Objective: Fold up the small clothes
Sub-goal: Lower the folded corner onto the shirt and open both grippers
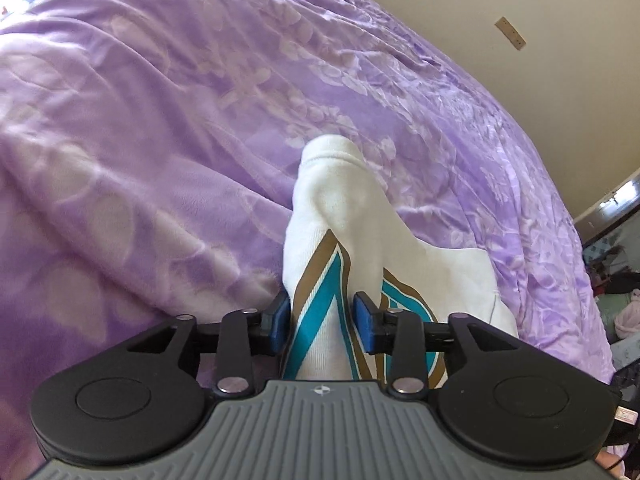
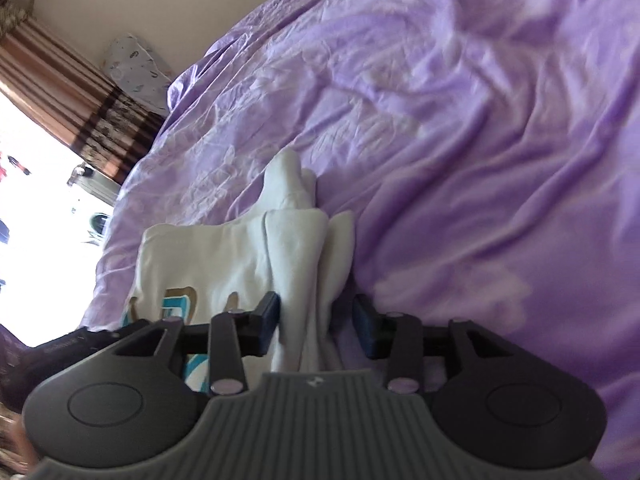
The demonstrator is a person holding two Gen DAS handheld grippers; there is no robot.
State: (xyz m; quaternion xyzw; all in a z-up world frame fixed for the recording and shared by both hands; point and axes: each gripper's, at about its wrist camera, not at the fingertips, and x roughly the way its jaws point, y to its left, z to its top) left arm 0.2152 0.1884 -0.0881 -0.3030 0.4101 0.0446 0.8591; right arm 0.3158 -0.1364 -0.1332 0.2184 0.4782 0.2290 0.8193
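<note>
Closest, the left gripper (image 1: 321, 316) pinches a bunched edge of a small white garment (image 1: 344, 216) with teal and tan stripes; the right gripper (image 2: 316, 320) straddles another fold, jaws slightly apart on the right. Beyond, it drapes onto the purple bedspread (image 1: 160, 120). Mid-fold, apparently; next, laying it flat.

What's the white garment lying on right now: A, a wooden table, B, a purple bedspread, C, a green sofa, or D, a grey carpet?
B: the white garment with teal and brown stripes rests on a wrinkled purple bedspread that fills both wrist views.
</note>
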